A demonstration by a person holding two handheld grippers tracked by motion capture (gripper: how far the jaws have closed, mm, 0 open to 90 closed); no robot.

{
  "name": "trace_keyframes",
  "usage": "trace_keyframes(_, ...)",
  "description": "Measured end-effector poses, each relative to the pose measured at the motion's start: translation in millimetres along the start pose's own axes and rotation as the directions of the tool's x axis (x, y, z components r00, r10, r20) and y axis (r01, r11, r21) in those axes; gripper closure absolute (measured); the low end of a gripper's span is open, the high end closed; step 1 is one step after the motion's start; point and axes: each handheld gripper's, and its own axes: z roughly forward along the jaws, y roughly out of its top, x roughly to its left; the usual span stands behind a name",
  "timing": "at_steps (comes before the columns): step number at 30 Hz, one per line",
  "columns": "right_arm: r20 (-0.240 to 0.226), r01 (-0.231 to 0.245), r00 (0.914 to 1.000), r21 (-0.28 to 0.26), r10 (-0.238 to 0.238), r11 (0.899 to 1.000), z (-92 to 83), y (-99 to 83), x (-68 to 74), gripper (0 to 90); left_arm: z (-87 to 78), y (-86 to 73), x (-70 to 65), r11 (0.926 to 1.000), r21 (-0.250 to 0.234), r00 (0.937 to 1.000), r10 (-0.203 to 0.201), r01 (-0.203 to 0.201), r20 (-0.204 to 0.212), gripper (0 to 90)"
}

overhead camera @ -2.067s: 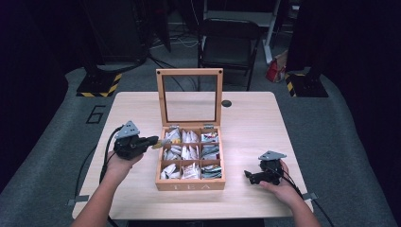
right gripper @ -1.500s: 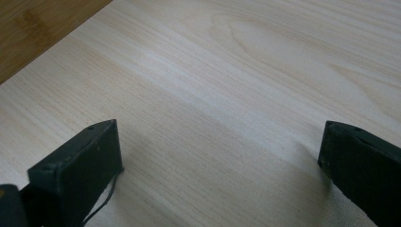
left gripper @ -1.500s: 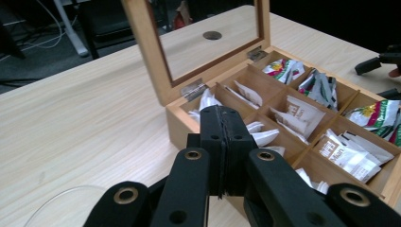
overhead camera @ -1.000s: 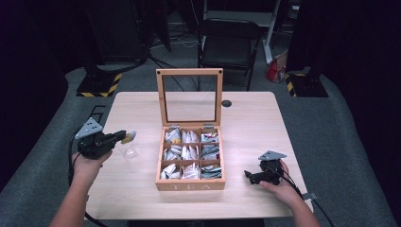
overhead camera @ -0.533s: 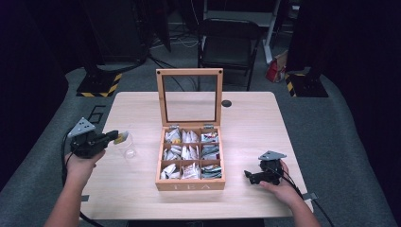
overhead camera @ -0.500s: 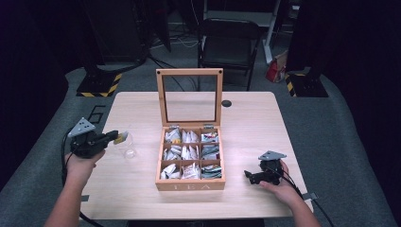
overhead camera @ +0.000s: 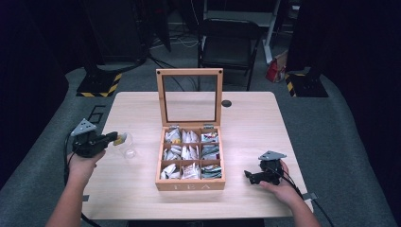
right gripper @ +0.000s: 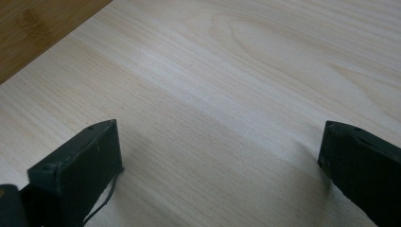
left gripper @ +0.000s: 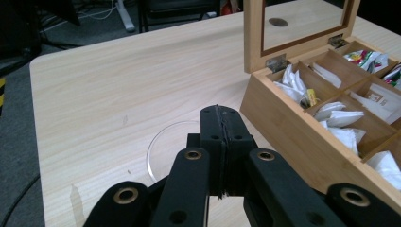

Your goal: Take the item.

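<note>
Left gripper over the glass, tea box open mid-table

The pale wooden table fills the frame's centre, and the open tea box sits in the middle (glass lid upright, packets in its compartments). At left centre a clear glass stands just beside the left gripper, jaws clamped on a small yellowish tea bag above the rim. Lower right, the right gripper rests on bare wood, jaws spread wide, holding nothing.

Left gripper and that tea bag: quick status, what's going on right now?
Left gripper shut on yellow tea bag, over clear glass. Right gripper open, low over table. Tea box lid up; nothing in the way.
</note>
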Motion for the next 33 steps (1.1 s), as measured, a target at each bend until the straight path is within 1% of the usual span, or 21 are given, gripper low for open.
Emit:
trace_keyframes(4, -0.003, 0.000, 1.0000, 0.003, 0.000, 1.000, -0.2, 0.1, -0.1, 0.0, 2.6, -1.9, 1.8, 0.9999, 0.012, 1.0000, -0.005, 0.005, -0.001, 89.0)
trace_keyframes(5, -0.003, 0.000, 1.0000, 0.003, 0.000, 1.000, -0.2, 0.1, -0.1, 0.0, 3.7, -2.2, 1.9, 1.0000, 0.007, 1.0000, -0.005, 0.005, -0.006, 89.0)
trace_keyframes(6, -0.001, 0.000, 1.0000, 0.001, 0.000, 1.000, -0.1, 0.0, 0.0, 0.0, 3.7, -1.8, 2.3, 0.9999, 0.015, 1.0000, -0.002, 0.002, -0.004, 89.0)
trace_keyframes(9, -0.003, 0.000, 1.0000, 0.004, 0.000, 1.000, -0.2, 0.1, -0.1, 0.0, 5.3, -1.6, 2.7, 0.9999, 0.012, 1.0000, -0.007, 0.007, -0.004, 89.0)
trace_keyframes(11, -0.003, 0.000, 1.0000, 0.004, 0.000, 1.000, -0.2, 0.1, -0.1, 0.0, 6.7, -1.3, 2.7, 0.9997, 0.024, 1.0000, 0.000, 0.001, -0.002, 89.0)
trace_keyframes(13, -0.001, 0.000, 1.0000, 0.002, 0.000, 1.000, -0.1, 0.0, 0.0, 0.0, 8.8, -1.4, 2.6, 0.9995, 0.031, 1.0000, 0.000, 0.000, -0.001, 89.0)
trace_keyframes(14, -0.003, 0.000, 1.0000, 0.004, 0.000, 1.000, -0.2, 0.1, -0.1, 0.0, 10.3, -1.8, 2.9, 0.9995, 0.031, 1.0000, 0.000, 0.001, -0.008, 89.0)
trace_keyframes(18, 0.000, 0.000, 1.0000, -0.001, 0.000, 1.000, 0.0, 0.0, 0.0, 0.0, 12.9, -1.4, 4.5, 0.9989, 0.047, 1.0000, -0.003, 0.003, -0.005, 89.0)
trace_keyframes(20, -0.001, 0.001, 1.0000, 0.002, -0.001, 1.000, -0.1, 0.0, -0.1, 0.0, 14.4, -1.9, 3.9, 0.9991, 0.042, 0.9999, -0.007, 0.007, -0.009, 89.0)
trace_keyframes(22, -0.001, 0.000, 1.0000, 0.002, 0.000, 1.000, -0.1, 0.1, 0.0, 0.0, 15.1, -1.7, 4.6, 0.9982, 0.059, 1.0000, -0.003, 0.003, -0.004, 89.0)
trace_keyframes(25, -0.003, 0.000, 1.0000, 0.003, 0.000, 1.000, -0.2, 0.1, -0.1, 0.0, 17.1, -2.4, 4.4, 0.9982, 0.058, 0.9999, -0.009, 0.010, -0.011, 88.9)
trace_keyframes(28, -0.001, 0.000, 1.0000, 0.002, 0.000, 1.000, -0.1, 0.0, 0.0, 0.0, 18.6, -2.4, 5.1, 0.9971, 0.075, 0.9999, -0.009, 0.009, -0.007, 88.9)
trace_keyframes(29, -0.001, 0.000, 1.0000, 0.001, 0.000, 1.000, -0.1, 0.0, 0.0, 0.0, 20.1, -2.9, 5.2, 0.9975, 0.070, 0.9999, -0.009, 0.010, -0.011, 88.9)
trace_keyframes(31, -0.003, 0.001, 1.0000, 0.003, -0.001, 1.000, -0.2, 0.1, -0.1, 0.0, 21.1, -2.8, 5.9, 0.9963, 0.086, 0.9999, -0.010, 0.010, -0.003, 88.7)
trace_keyframes(32, 0.000, 0.000, 1.0000, 0.000, 0.000, 1.000, 0.0, 0.0, 0.0, 0.0, 22.9, -3.6, 5.5, 0.9967, 0.079, 0.9998, -0.017, 0.018, -0.011, 87.9)
trace_keyframes(33, -0.001, 0.000, 1.0000, 0.002, 0.000, 1.000, -0.1, 0.0, -0.1, 0.0, 22.9, -3.6, 5.5, 0.9967, 0.079, 0.9998, -0.017, 0.018, -0.011, 87.2)
